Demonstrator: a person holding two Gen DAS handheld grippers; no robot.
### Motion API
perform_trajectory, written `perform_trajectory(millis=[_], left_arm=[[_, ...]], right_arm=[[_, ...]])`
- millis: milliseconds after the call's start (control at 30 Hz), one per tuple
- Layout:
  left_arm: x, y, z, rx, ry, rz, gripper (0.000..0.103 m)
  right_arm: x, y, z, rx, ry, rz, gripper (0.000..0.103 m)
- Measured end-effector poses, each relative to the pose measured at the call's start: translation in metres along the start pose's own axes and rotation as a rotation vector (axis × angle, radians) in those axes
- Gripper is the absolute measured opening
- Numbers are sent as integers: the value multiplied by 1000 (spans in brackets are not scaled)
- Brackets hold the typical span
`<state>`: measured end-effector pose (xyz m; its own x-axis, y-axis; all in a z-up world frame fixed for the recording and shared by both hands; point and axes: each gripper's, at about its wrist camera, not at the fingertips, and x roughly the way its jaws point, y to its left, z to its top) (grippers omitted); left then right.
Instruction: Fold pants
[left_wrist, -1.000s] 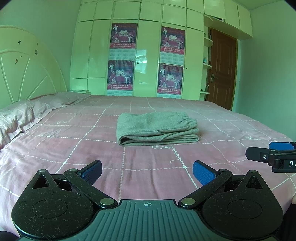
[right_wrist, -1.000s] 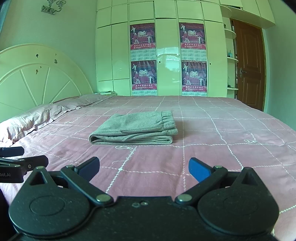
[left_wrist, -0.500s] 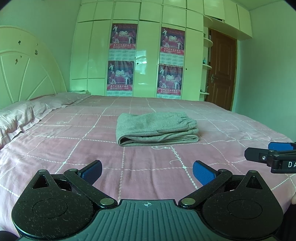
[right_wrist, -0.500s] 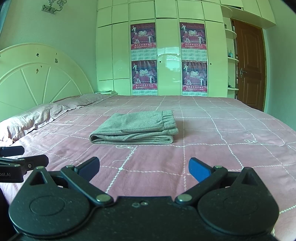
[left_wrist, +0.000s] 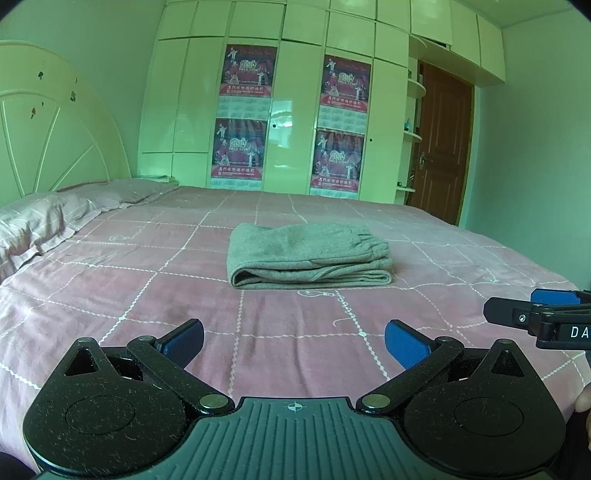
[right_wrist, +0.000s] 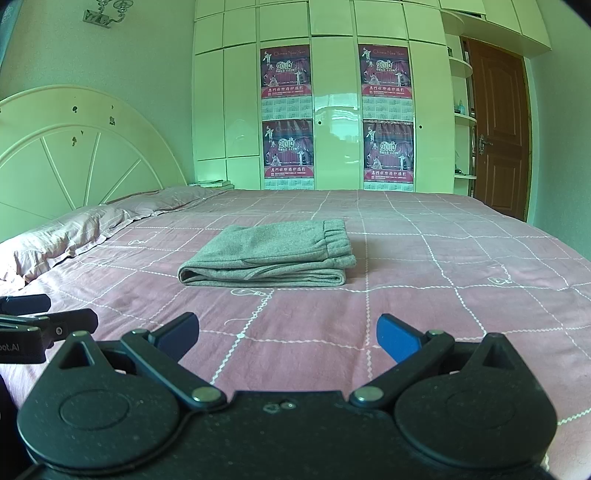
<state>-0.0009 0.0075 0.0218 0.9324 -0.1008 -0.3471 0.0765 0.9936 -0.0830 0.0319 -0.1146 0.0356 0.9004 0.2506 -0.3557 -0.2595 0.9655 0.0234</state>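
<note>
The grey pants (left_wrist: 306, 254) lie folded in a neat rectangle on the pink checked bedspread (left_wrist: 184, 295), elastic waistband to the right. They also show in the right wrist view (right_wrist: 269, 254). My left gripper (left_wrist: 293, 341) is open and empty, held back near the bed's near edge, well short of the pants. My right gripper (right_wrist: 286, 334) is open and empty too, beside the left one. The right gripper shows at the right edge of the left wrist view (left_wrist: 535, 314). The left gripper shows at the left edge of the right wrist view (right_wrist: 44, 317).
Pink pillows (left_wrist: 44, 218) lie at the left by the pale headboard (right_wrist: 85, 155). A wardrobe with posters (left_wrist: 288, 118) stands behind the bed. A brown door (right_wrist: 498, 129) is at the far right.
</note>
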Motion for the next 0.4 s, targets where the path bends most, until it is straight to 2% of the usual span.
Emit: perform_trajectory(millis=[400], left_arm=[[2, -1, -1, 5, -6, 4, 103]], right_arm=[[1, -2, -2, -4, 7, 5, 97]])
